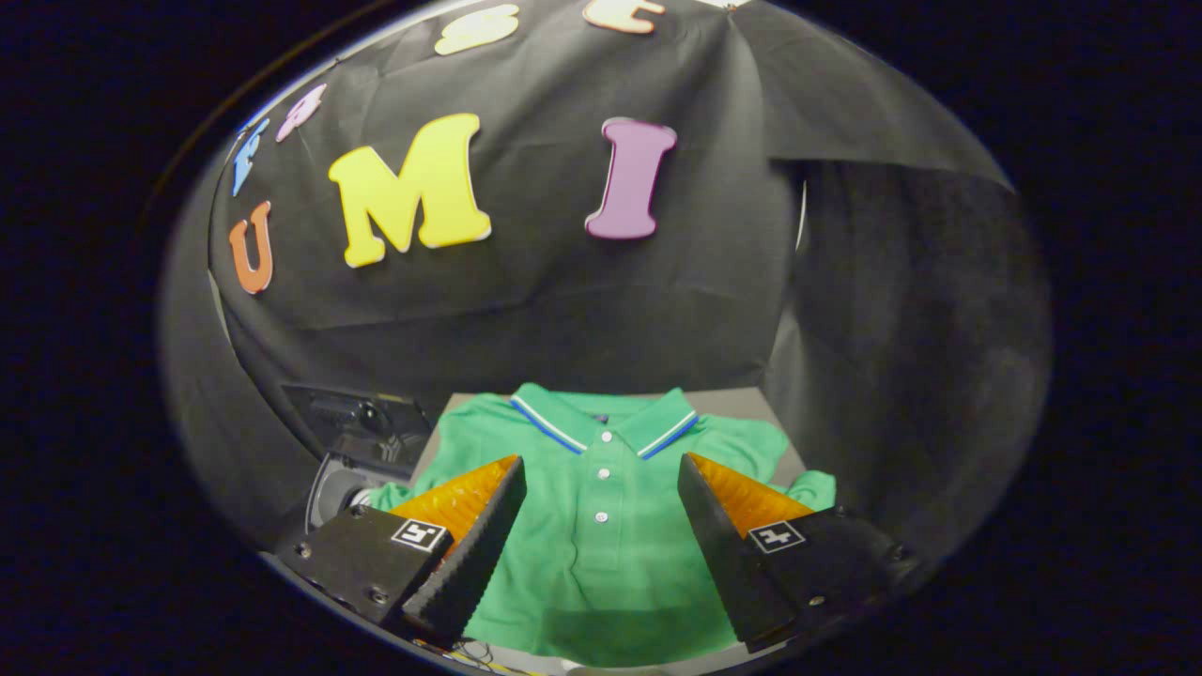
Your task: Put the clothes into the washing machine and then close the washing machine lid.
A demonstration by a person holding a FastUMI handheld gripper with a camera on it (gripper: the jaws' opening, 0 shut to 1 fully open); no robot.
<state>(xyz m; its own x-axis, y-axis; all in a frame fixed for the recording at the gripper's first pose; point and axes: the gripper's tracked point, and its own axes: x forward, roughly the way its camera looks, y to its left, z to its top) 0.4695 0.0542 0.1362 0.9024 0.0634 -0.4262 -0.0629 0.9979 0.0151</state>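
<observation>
A green polo shirt (601, 554) with a striped collar and white buttons lies spread flat on a grey table (742, 402). My gripper (601, 462) hovers over the shirt's chest, open, its fingers wide apart on either side of the button placket, with nothing held. The collar lies just beyond the fingertips. To the left of the shirt stands a dark washing machine (362, 441) with its lid raised; part of its round opening shows behind the left finger.
The black cloth wall stands close behind the table and wraps round to the right. The table's far right corner shows bare beside the shirt's sleeve (812, 488).
</observation>
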